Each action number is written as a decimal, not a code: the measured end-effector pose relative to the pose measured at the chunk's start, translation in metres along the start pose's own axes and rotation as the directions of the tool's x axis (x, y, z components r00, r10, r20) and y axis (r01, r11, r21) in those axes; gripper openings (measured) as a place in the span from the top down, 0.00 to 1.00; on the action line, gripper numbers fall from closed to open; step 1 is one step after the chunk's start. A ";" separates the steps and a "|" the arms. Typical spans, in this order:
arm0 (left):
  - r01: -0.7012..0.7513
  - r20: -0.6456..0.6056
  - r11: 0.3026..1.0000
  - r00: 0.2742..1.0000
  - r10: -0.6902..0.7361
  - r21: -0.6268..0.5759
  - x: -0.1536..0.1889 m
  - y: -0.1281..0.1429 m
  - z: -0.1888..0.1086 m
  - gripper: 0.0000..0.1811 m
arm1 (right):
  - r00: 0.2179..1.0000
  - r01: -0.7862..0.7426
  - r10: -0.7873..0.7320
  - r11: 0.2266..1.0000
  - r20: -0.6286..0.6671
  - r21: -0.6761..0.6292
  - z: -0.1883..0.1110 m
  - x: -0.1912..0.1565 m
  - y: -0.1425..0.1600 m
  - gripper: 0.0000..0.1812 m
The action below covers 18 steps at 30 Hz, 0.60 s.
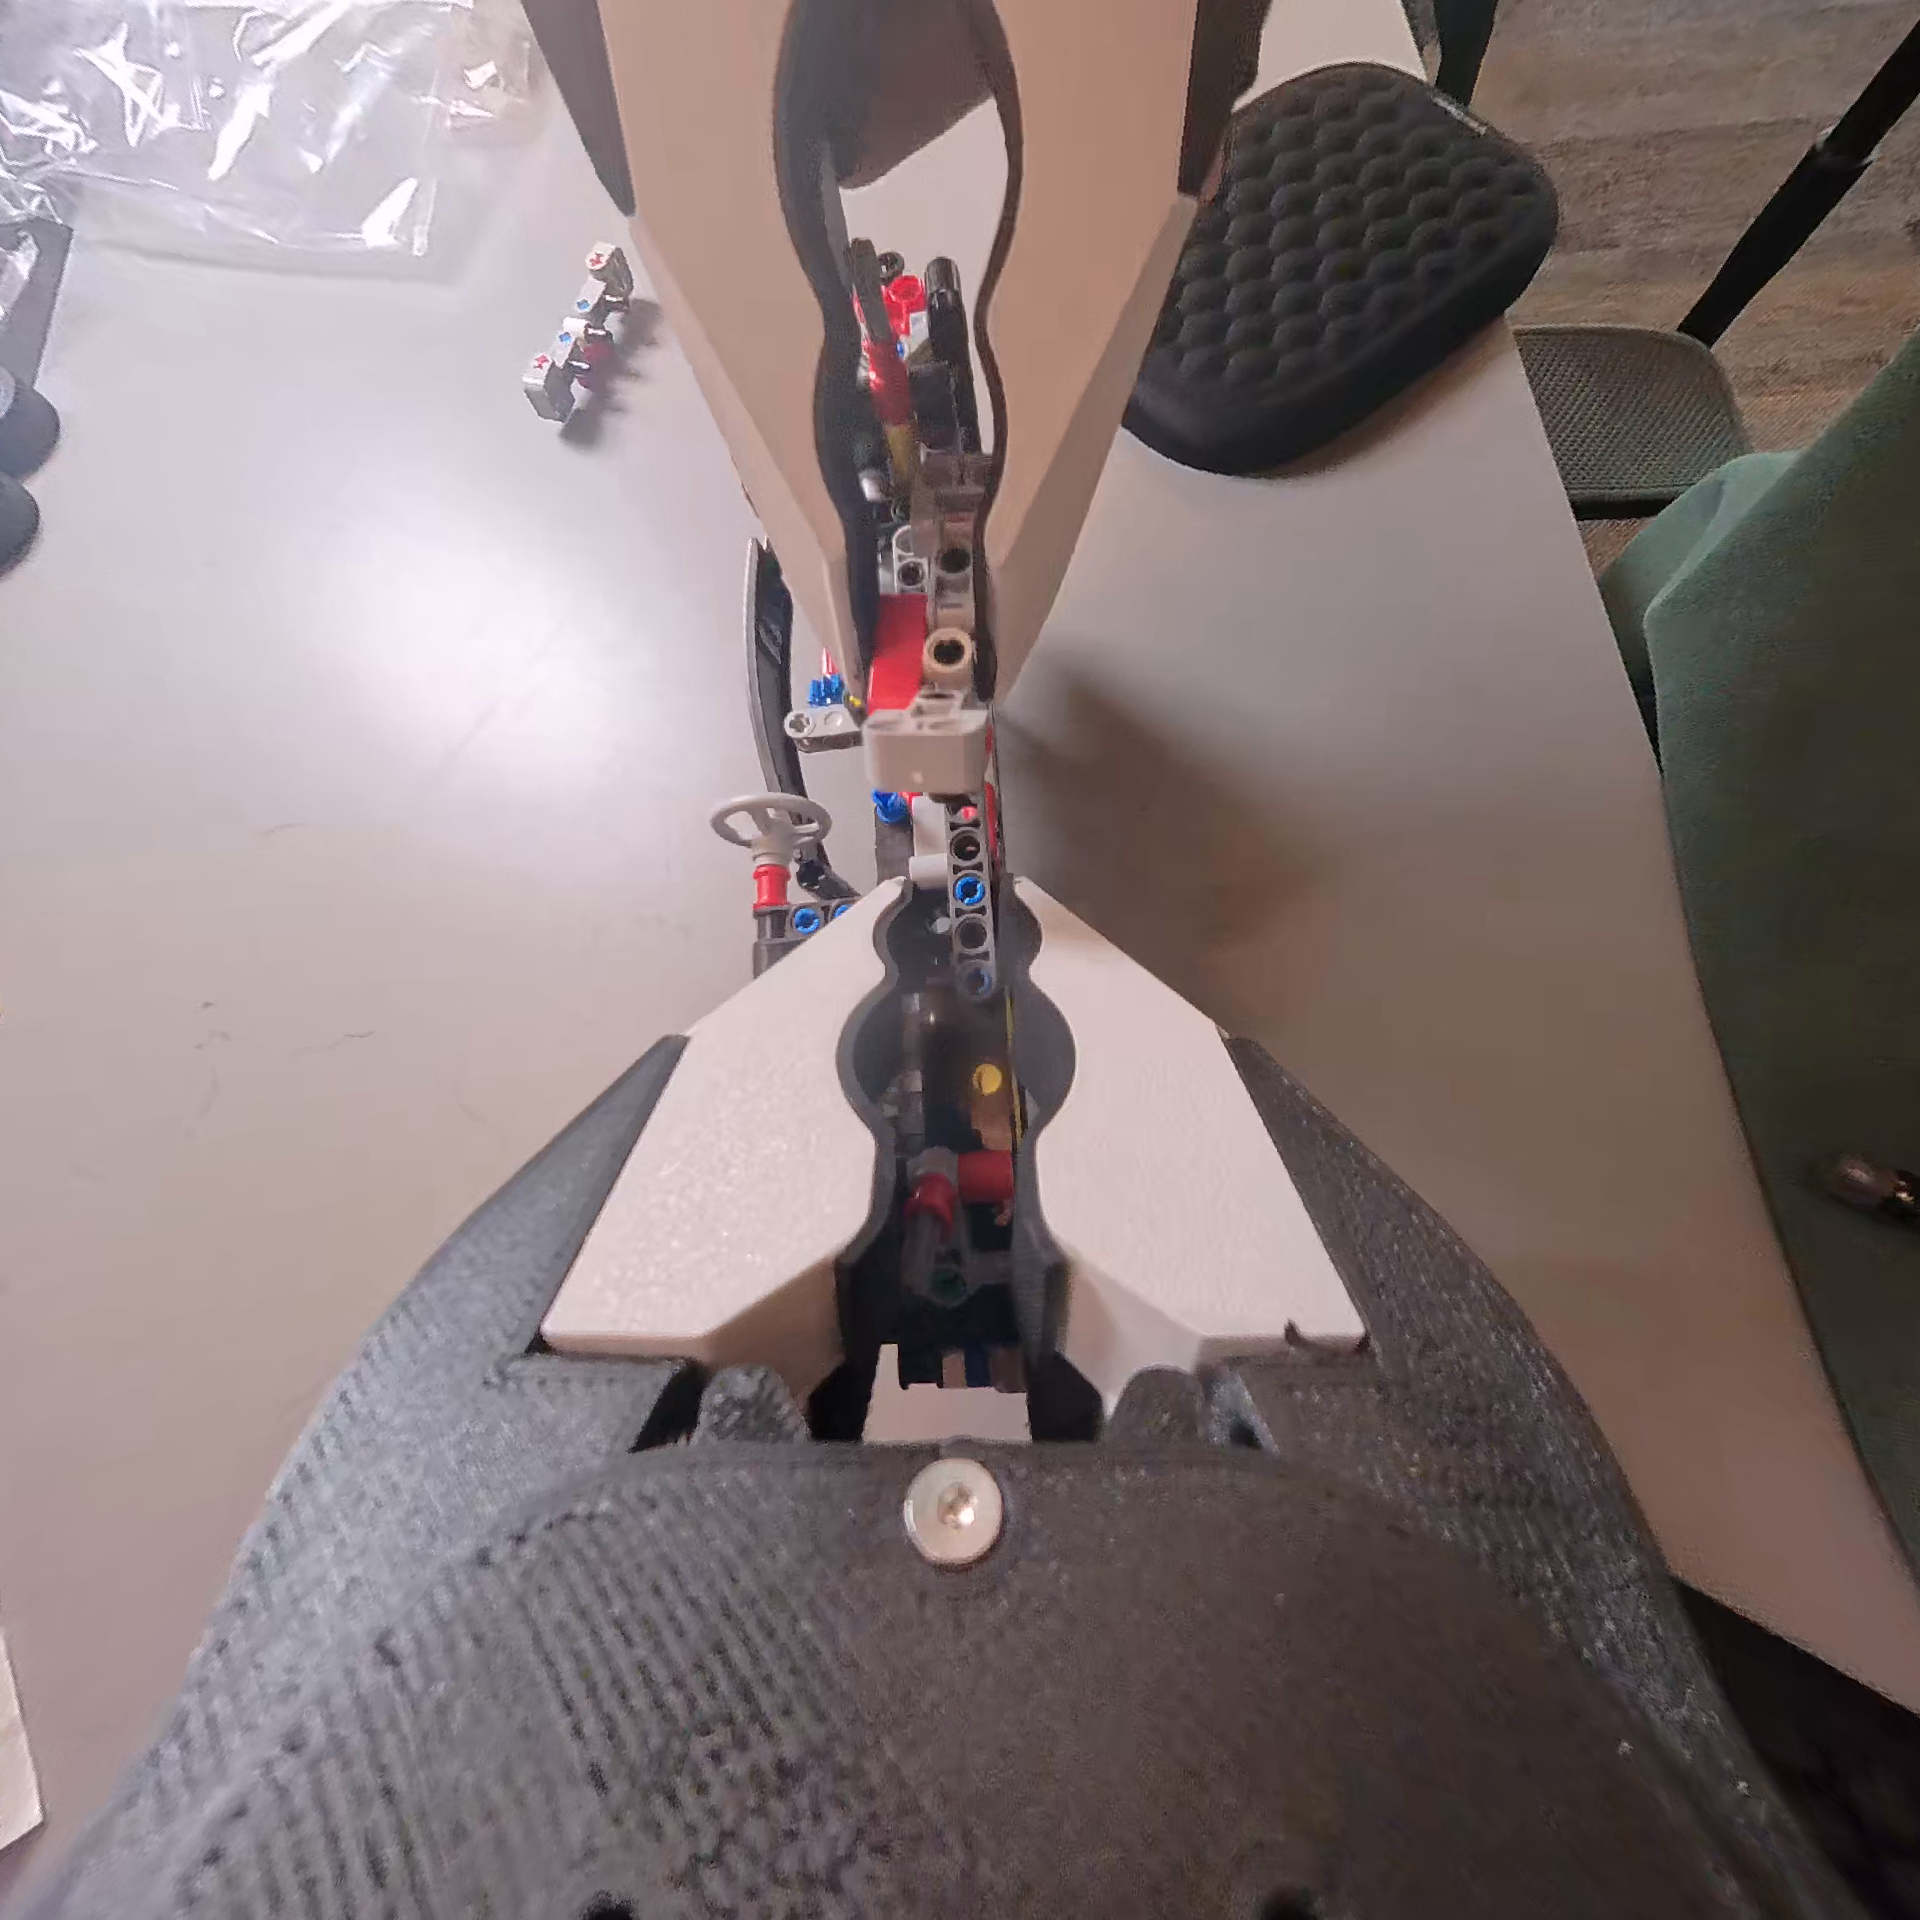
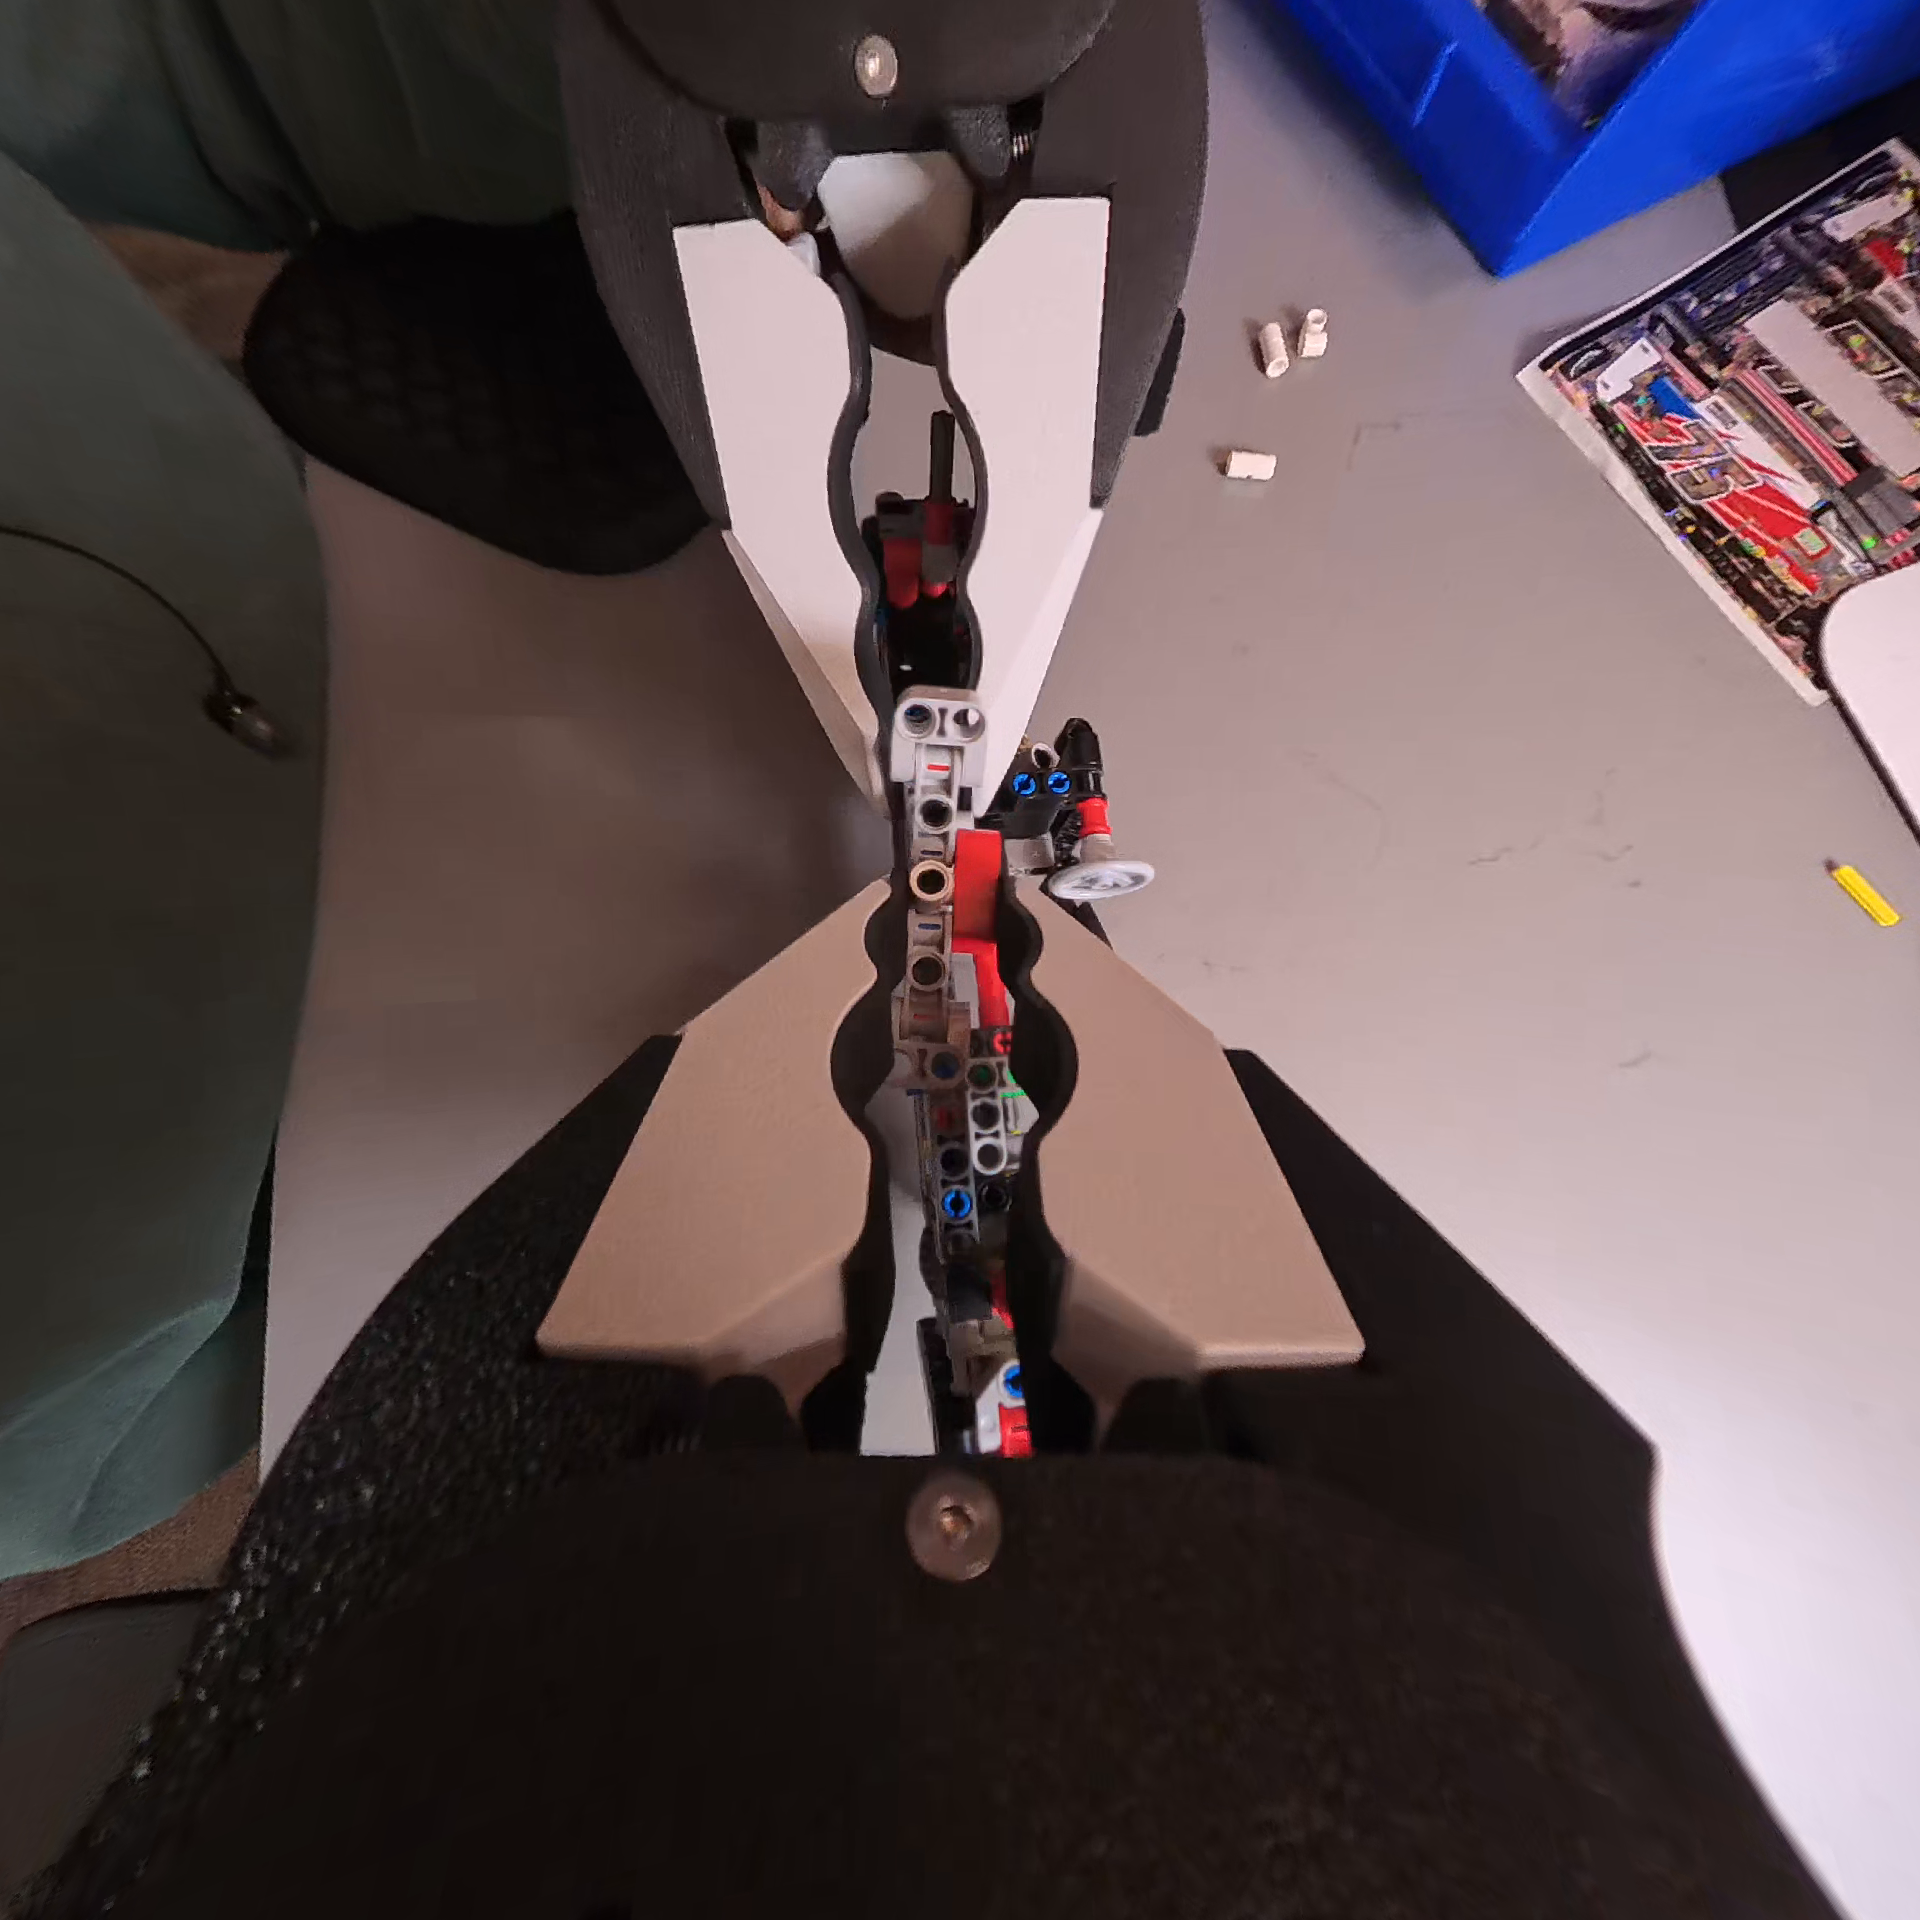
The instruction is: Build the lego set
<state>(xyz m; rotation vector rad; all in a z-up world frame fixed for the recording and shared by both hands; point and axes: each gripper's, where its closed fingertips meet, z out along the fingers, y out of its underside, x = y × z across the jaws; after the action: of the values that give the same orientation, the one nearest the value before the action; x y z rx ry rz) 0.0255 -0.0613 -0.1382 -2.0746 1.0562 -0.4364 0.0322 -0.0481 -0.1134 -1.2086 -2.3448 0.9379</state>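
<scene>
A long narrow lego assembly (image 1: 925, 753) of grey, red and black beams is held in the air between both grippers, end to end. My left gripper (image 1: 958, 891) is shut on its near end. My right gripper (image 1: 923, 698) comes in from the opposite side and is shut on the far end. In the right wrist view the right gripper (image 2: 953, 888) clamps the assembly (image 2: 975, 883) and the left gripper (image 2: 938, 774) faces it, tips almost meeting. A small grey steering wheel (image 1: 769, 826) sticks out from the assembly's side; it also shows in the right wrist view (image 2: 1101, 878).
On the grey table (image 1: 312, 675) lie clear plastic bags (image 1: 239, 125), a small row of grey pieces (image 1: 577, 338) and black tyres (image 1: 21, 426). A blue bin (image 2: 1558, 104), an instruction booklet (image 2: 1745, 416), small white pieces (image 2: 1288, 343) and a yellow piece (image 2: 1865, 894) lie to the right. A chair armrest (image 1: 1340, 281) is beside the table edge. Both grippers' tips are close together, under 4 cm apart.
</scene>
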 end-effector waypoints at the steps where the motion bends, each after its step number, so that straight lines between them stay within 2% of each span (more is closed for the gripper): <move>1: 0.002 -0.002 1.000 1.000 -0.002 0.008 0.000 0.000 0.000 0.93 | 1.000 0.001 -0.001 1.000 -0.003 -0.021 0.001 0.001 0.002 0.92; 9: -0.006 0.006 0.998 1.000 0.006 0.065 -0.002 -0.002 0.000 0.94 | 1.000 -0.003 0.005 0.994 0.025 -0.111 0.006 0.004 0.006 0.92; 14: -0.002 0.001 0.996 1.000 0.002 0.093 -0.002 -0.002 -0.001 0.94 | 0.998 -0.044 0.048 0.995 0.045 -0.085 0.008 0.002 0.008 0.90; 18: -0.011 0.003 0.995 1.000 0.010 0.103 -0.002 -0.002 -0.002 0.93 | 0.993 -0.093 0.096 0.995 0.064 -0.042 0.007 0.002 0.006 0.91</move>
<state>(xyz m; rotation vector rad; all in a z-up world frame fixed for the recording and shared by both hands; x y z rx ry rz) 0.0248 -0.0600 -0.1355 -1.9778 1.0213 -0.4725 0.0308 -0.0464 -0.1223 -1.3335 -2.3857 0.9811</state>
